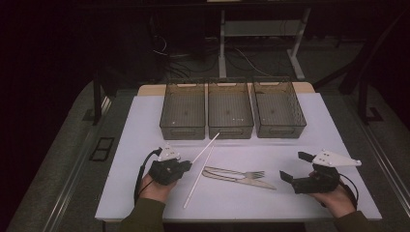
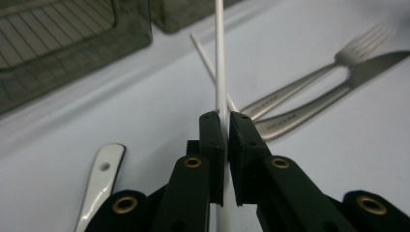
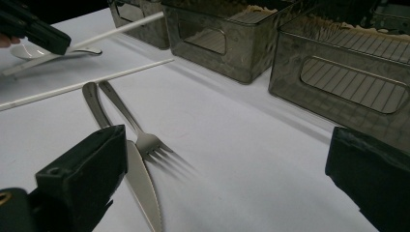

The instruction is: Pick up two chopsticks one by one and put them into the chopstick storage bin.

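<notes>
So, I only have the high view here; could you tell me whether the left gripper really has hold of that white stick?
Observer: Yes. The left gripper is shut on the white stick, which runs up between its jaws.
Operator: Thank you. Is anything lying under that hand?
Observer: A white spoon lies on the table just beside the jaws.
Operator: And how does the right gripper stand?
Observer: The right gripper is wide open with nothing between its jaws. The knife lies by one jaw.
</notes>
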